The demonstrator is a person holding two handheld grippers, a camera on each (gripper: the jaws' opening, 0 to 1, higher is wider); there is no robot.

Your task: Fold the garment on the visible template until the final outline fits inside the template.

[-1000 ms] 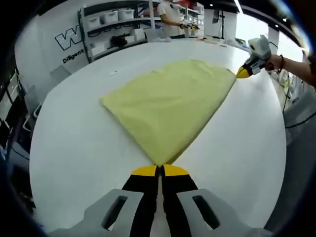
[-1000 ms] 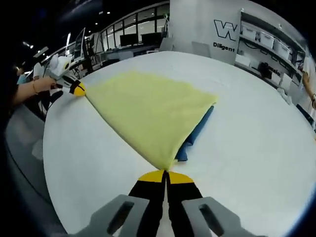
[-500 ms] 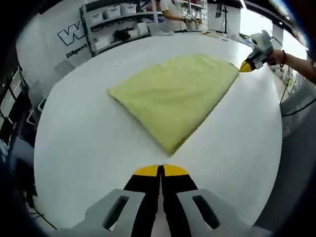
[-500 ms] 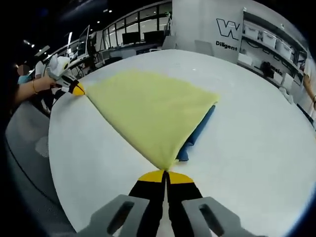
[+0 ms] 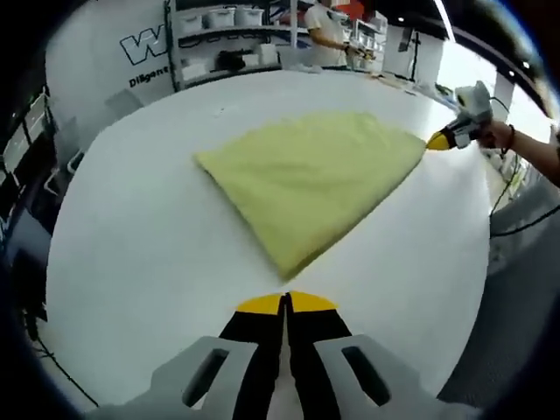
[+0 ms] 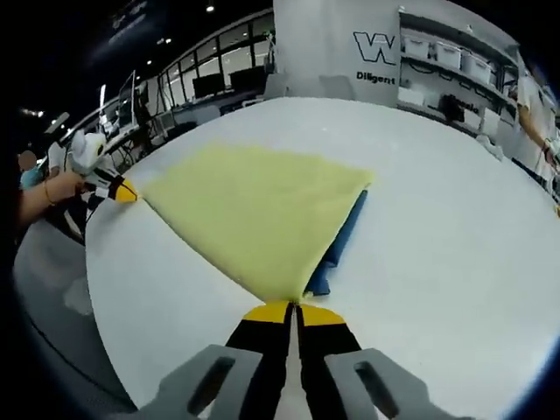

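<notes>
Yellow tips on my right claw (image 6: 296, 308) were pressed together, and they pinched one corner of the yellow garment (image 6: 254, 210). I think I held that corner tight so the folded edge stayed flat and straight. My left claw (image 5: 285, 302) was closed too, but it held nothing. The near corner of the garment (image 5: 311, 179) lay just past its tips, not touching them. In the right gripper view I could also see my left claw (image 6: 122, 192) close to the far corner of the cloth, but I could not tell if it touched it.

The garment lay flat on the round white table (image 5: 131, 262), folded into a neat shape with straight sides. A blue template (image 6: 337, 249) peeked out from under one edge, so the cloth covered most of it. I guessed the fold was nearly small enough.

Farther off I saw shelves with bins (image 5: 219, 35), a big letter on the wall (image 6: 372, 48), and a person (image 5: 328, 26) standing behind the table. Nothing sat on the table near the cloth to get in my way.
</notes>
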